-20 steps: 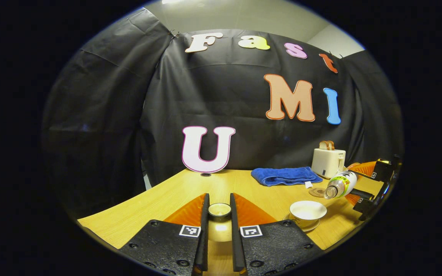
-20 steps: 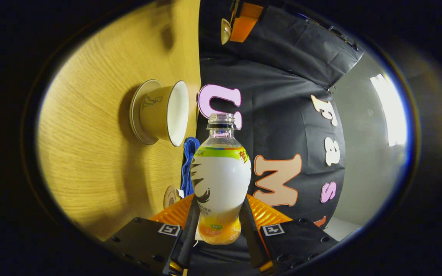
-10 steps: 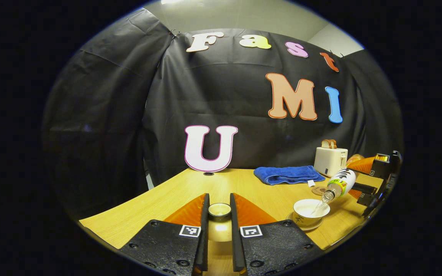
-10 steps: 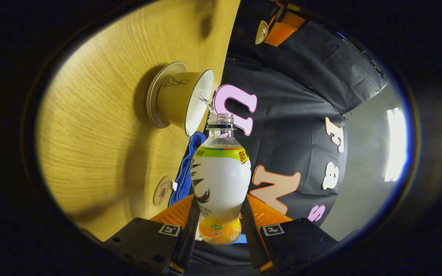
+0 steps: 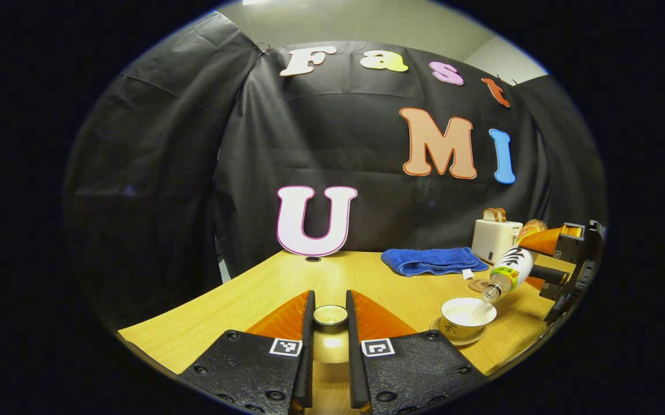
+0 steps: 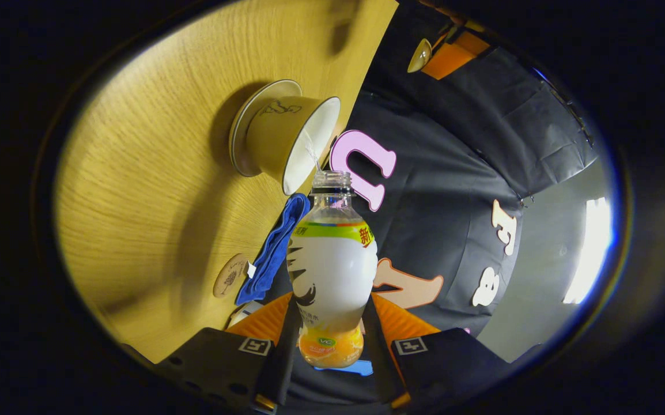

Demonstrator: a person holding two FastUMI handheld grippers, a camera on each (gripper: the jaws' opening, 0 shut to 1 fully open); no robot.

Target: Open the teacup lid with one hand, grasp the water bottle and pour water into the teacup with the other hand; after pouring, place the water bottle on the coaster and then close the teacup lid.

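No plain word or number can be made out. The water bottle wears a printed label with a green-and-yellow band near the top, dark brush strokes down one side and an orange foot. Two square black-and-white code markers sit on the left claw, one beside each finger, and two more on the right claw. The teacup bears a small dark drawing, the coaster a faint figure. The toaster has a mark too small to read.
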